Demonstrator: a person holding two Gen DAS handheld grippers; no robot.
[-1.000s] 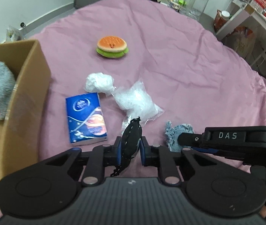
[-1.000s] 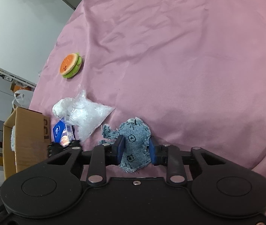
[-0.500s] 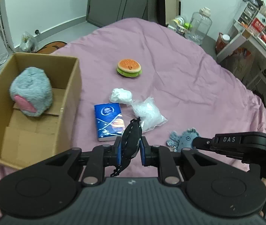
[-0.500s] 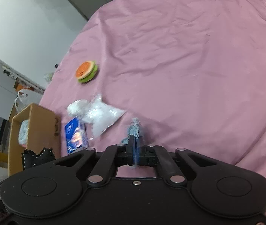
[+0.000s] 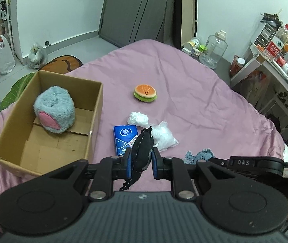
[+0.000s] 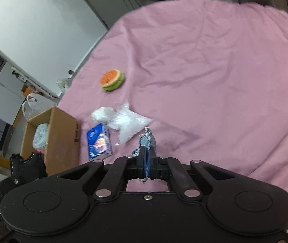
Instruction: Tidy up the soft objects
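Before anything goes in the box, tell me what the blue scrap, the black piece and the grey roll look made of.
Blue scrap, shut in the right gripper: looks like denim, with frayed edges and visible stitching.
Black piece, clamped in the left gripper: dark matte fabric with a stitched, scalloped edge, perhaps felt; hard to say.
Grey roll in the cardboard box: fluffy plush, long pile, with a smoother pink patch.
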